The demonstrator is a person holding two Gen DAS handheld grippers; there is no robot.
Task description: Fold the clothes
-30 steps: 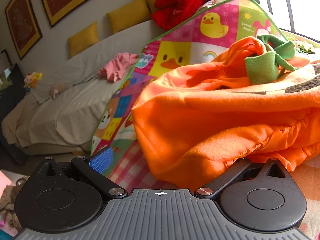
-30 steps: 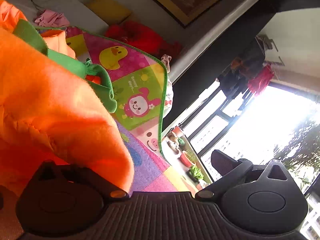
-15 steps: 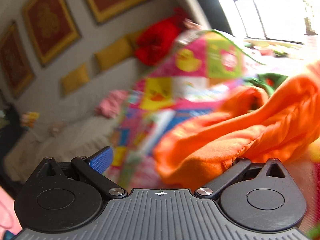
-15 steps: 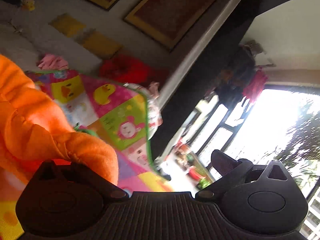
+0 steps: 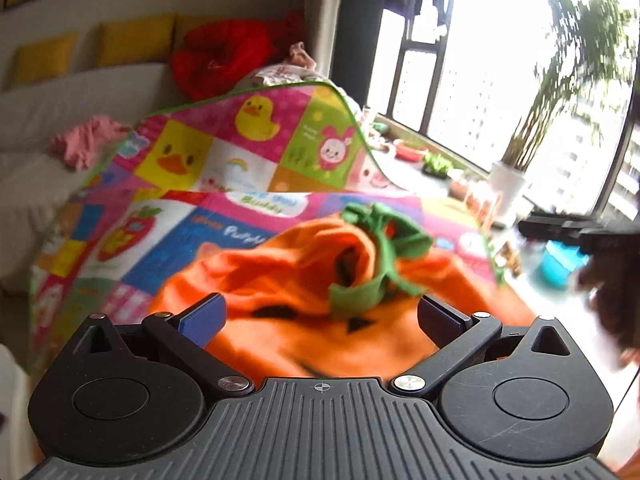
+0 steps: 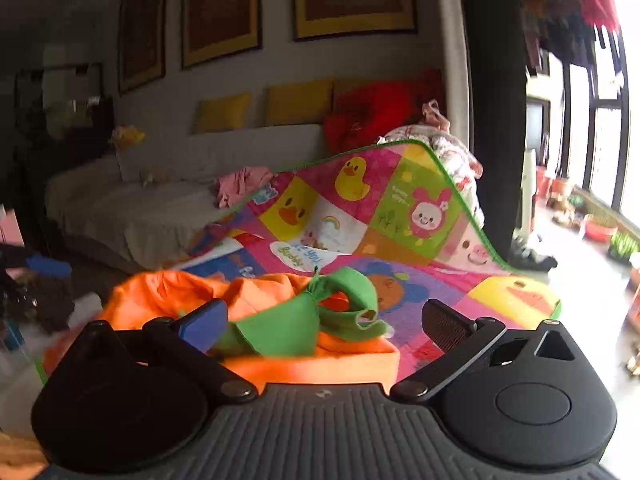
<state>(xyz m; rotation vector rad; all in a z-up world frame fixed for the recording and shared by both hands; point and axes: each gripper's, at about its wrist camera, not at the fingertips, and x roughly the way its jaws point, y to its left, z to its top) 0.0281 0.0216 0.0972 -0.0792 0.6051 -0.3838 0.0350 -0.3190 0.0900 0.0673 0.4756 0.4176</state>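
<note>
The play mat (image 6: pixel 400 216) reads "Buddy" and "You"; other lettering is blurred.

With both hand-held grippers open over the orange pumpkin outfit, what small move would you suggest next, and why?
Probably lower the right hand-held gripper onto the near folded edge of the orange pumpkin outfit and close on it. Both it and the left hand-held gripper stand open and hold nothing, and the outfit lies bunched on the colourful play mat, its green collar crumpled on top, so it likely needs another fold or smoothing.

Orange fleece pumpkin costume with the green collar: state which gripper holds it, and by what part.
Neither. The left gripper and right gripper both stand open above the orange fleece pumpkin costume, which lies loose on the colourful play mat.
</note>
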